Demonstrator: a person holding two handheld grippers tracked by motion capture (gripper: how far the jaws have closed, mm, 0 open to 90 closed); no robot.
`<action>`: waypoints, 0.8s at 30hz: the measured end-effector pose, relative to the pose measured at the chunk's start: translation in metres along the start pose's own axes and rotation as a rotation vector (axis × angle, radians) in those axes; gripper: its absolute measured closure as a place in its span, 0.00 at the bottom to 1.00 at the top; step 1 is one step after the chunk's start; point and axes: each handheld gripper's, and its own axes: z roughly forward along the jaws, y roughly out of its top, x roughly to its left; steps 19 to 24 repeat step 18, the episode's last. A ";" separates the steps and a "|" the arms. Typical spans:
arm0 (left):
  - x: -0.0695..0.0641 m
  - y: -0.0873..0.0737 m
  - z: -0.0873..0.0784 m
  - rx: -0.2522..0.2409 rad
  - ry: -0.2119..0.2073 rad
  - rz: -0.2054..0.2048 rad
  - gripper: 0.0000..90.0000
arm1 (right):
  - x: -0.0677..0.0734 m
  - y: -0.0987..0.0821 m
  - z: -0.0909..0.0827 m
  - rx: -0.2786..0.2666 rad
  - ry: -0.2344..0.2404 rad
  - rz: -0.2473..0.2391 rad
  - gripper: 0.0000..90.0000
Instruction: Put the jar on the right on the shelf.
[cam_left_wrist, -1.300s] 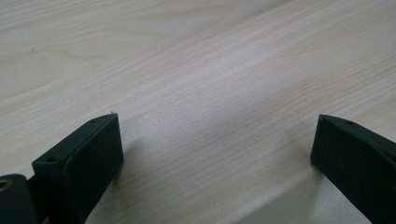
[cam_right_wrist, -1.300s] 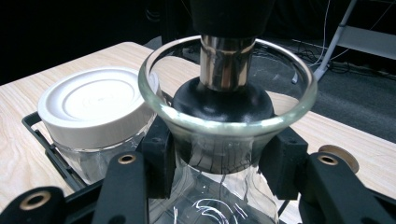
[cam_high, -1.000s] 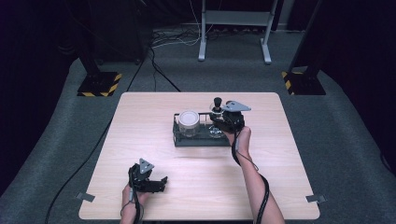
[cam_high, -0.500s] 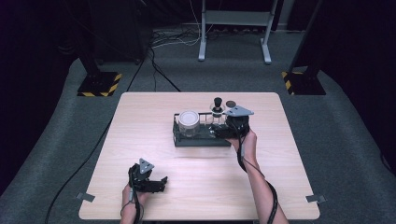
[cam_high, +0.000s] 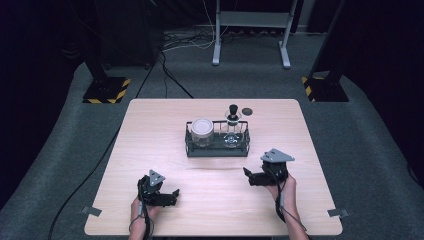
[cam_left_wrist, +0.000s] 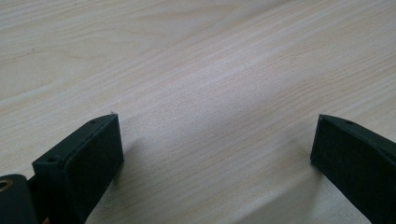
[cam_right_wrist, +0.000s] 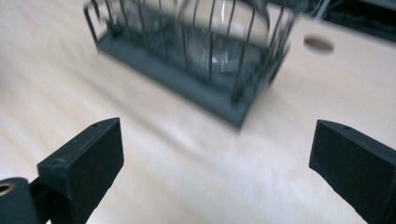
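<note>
**Stoppered bottle set in the wire rack**

The glass bottle (cam_high: 233, 131) stands upright in the rack (cam_high: 217, 148) beside a lidded jar (cam_high: 202, 131), mid-desk. It looks fragile and slick; best gripped at the black stopper (cam_high: 233, 109). The right tool (cam_high: 248, 176), jaws just opened wide, holds nothing. The left tool (cam_high: 172, 195) gapes empty over pale wooden desk (cam_high: 150, 130). Grey carpet surrounds.

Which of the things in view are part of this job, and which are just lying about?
Part of the job:
- wire rack
- white-lidded jar in the rack
- glass bottle with black stopper in the rack
- right gripper, open, nothing held

Lying about:
- dark disc behind the rack
- left gripper, open over bare table
</note>
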 end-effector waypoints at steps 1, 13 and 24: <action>0.000 0.000 0.000 0.000 0.000 0.000 0.02 | 0.000 -0.010 -0.001 0.018 0.001 0.012 0.02; 0.000 0.000 0.000 0.000 0.000 0.000 0.02 | -0.004 -0.074 -0.015 0.097 -0.011 0.085 0.02; 0.000 0.000 0.000 0.000 0.001 0.000 0.02 | -0.005 -0.079 -0.013 0.125 -0.012 0.090 0.01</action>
